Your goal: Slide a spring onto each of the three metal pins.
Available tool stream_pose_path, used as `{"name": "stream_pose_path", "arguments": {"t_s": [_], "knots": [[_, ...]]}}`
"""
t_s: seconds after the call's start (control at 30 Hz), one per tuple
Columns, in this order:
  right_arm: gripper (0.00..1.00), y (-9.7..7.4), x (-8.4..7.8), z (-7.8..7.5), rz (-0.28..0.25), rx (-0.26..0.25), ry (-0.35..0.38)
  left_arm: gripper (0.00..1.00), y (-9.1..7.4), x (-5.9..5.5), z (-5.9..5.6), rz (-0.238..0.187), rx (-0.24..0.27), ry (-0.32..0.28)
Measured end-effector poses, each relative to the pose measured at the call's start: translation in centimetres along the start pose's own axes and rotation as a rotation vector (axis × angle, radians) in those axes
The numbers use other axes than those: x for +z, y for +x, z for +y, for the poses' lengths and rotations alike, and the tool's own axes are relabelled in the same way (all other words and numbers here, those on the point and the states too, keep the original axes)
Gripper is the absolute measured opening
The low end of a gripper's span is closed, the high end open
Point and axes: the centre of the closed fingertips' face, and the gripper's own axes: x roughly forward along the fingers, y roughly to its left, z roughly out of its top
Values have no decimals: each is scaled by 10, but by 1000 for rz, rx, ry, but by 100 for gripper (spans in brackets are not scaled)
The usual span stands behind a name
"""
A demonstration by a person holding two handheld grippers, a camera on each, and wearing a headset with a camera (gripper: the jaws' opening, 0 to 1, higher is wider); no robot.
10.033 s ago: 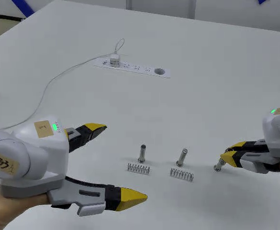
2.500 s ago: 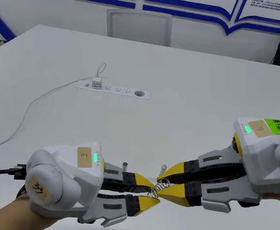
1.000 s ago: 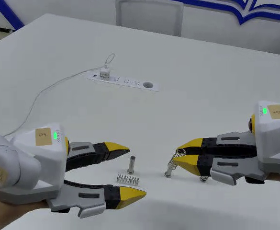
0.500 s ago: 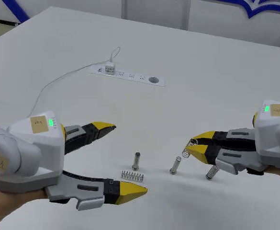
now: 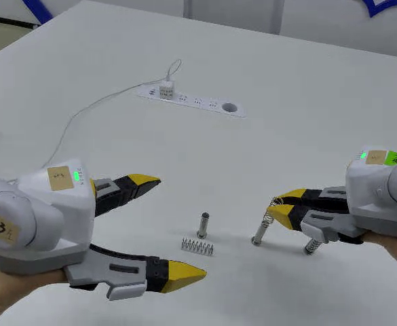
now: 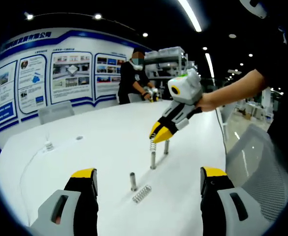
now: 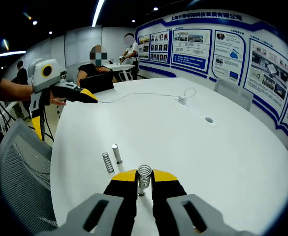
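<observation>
Clamping a spring (image 7: 144, 176), our right gripper (image 5: 279, 208) holds it atop the middle pin (image 5: 258, 236), axes roughly aligned; our left gripper (image 5: 181, 227) gapes farther off.

**Second spring picked up and set on the middle pin**

The spring (image 5: 269, 216) that lay flat in front of the middle pin (image 5: 259, 235) ten seconds ago is off the table (image 5: 286, 102). It is now pinched in the tips of the right gripper (image 5: 274, 207) and sits over the pin's top. That pin stood upright then and now leans toward the gripper. The right gripper has left the right-hand pin (image 5: 311, 246), where its tips were. The left gripper (image 5: 181, 227) was tip to tip with the right one 2.5 seconds ago. It has drawn back, jaws spread wide.
</observation>
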Motion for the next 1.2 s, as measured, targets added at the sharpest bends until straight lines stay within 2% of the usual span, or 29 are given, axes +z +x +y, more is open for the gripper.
{"name": "stream_pose_path", "arguments": {"t_s": [0.2,0.53,0.77,0.9,1.2], "knots": [[11,2,1,3,-8,7,31,88,-2,-3,2,3,12,-14],[11,0,-1,8,11,10,27,87,-1,-5,0,10,7,-19],[11,10,-16,6,36,6,25,87,-1,-4,-1,11,3,-22],[11,17,-23,7,47,8,24,87,-3,2,0,-8,8,-33],[11,24,-35,8,64,7,45,87,-5,-2,3,7,18,-30]]}}
